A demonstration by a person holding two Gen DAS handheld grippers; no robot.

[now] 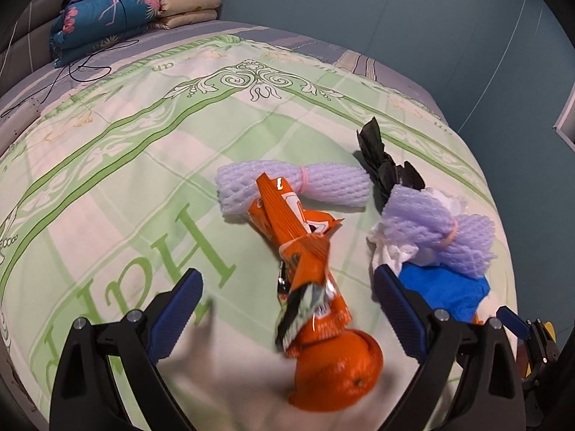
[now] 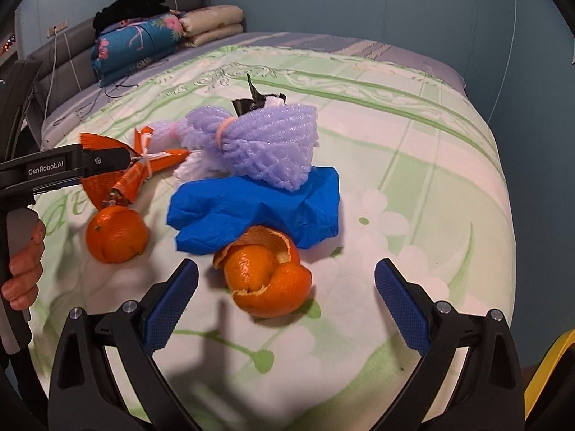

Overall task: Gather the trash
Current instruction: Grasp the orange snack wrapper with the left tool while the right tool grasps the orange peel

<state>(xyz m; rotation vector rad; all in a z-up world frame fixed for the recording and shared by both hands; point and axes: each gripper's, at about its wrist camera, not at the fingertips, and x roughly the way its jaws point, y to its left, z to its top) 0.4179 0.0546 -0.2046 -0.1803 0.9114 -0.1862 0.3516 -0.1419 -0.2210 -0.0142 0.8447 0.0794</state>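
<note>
right hand-held gripper [image 2: 286, 305] gapes wide, orange peel [image 2: 267, 274] dead ahead between its fingers; left hand-held gripper [image 1: 287, 312] wide, straddling the orange wrapper [image 1: 305, 251] lengthwise.

Our left gripper [image 1: 285, 318] and right gripper [image 2: 285, 309] look alike: black angular frames, silver round screws at the joints, and blue finger pads [image 2: 170, 309] with a fine knurled texture. One black arm carries white "GenRobot.AI" lettering [image 2: 46, 170]. Our hand [image 2: 23, 269] is bare, with no sleeve showing.
</note>
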